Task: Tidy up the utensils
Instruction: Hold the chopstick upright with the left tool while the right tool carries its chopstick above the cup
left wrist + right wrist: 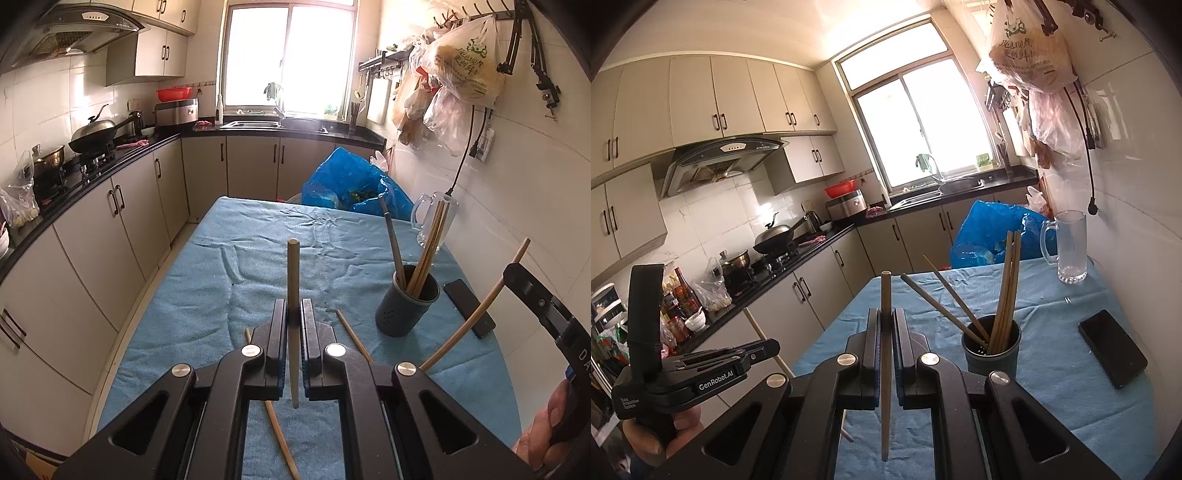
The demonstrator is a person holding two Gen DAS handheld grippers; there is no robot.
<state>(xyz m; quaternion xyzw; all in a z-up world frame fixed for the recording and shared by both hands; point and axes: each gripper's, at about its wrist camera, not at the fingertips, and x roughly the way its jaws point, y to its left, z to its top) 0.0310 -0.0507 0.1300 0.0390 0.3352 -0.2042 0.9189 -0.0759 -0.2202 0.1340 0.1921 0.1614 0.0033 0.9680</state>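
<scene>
Left gripper (293, 314) clamped a pale chopstick (293, 266); right gripper (885, 325) clamped a darker chopstick (885, 291), both above the table (1071, 398). Only left view showed loose chopsticks (352, 334) beside the holder (408, 302).

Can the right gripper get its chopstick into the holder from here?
Probably yes: the right gripper is shut on a chopstick, and the holder stands open-topped just ahead, nothing between.

Two grippers, left gripper (293, 317) and right gripper (885, 326), each clamp one chopstick. Two loose chopsticks (352, 334) lie on the blue tablecloth (258, 258) beside one utensil holder (408, 302), near one glass mug (1067, 245) and one phone (1112, 347).
</scene>
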